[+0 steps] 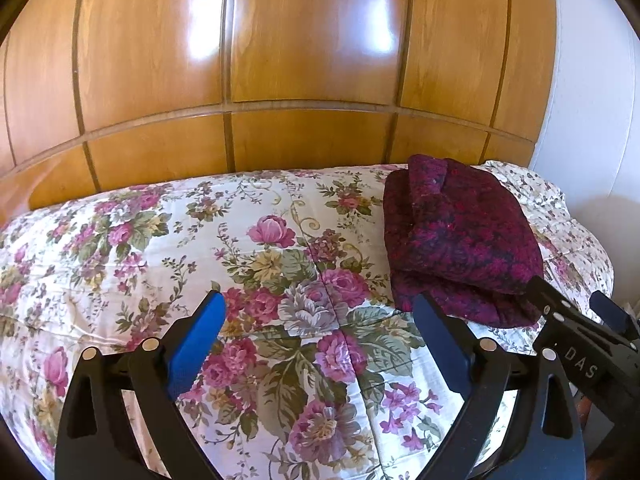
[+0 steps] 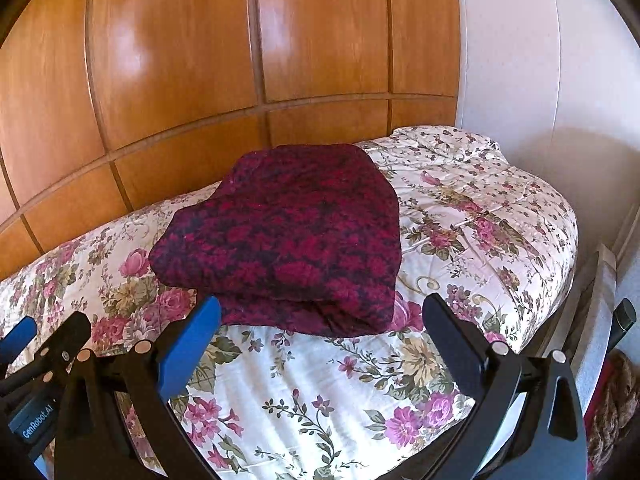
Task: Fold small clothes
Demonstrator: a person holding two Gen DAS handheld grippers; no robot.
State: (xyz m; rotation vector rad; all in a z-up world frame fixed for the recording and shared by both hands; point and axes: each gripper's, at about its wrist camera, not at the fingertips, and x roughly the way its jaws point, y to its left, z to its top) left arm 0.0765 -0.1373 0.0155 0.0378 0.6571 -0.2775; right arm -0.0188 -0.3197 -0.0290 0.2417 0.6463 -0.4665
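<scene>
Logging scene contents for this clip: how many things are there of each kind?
Folded dark red garment: 1
Floral bedspread: 1
Grippers: 2, left gripper and right gripper, both open and empty
Total: 4

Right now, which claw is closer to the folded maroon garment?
Right. The right claw points straight at the maroon garment, just short of it; the left claw sits off to its left.

The right gripper [image 2: 320, 312] is held above the floral bedspread [image 2: 460, 248] with its jaws wide apart and nothing between them. A folded dark red garment [image 2: 288, 232] lies on the bedspread just beyond the fingertips. The left gripper [image 2: 36, 352] appears at the lower left edge, and wooden wall panels [image 2: 200, 60] stand behind the bed.
</scene>
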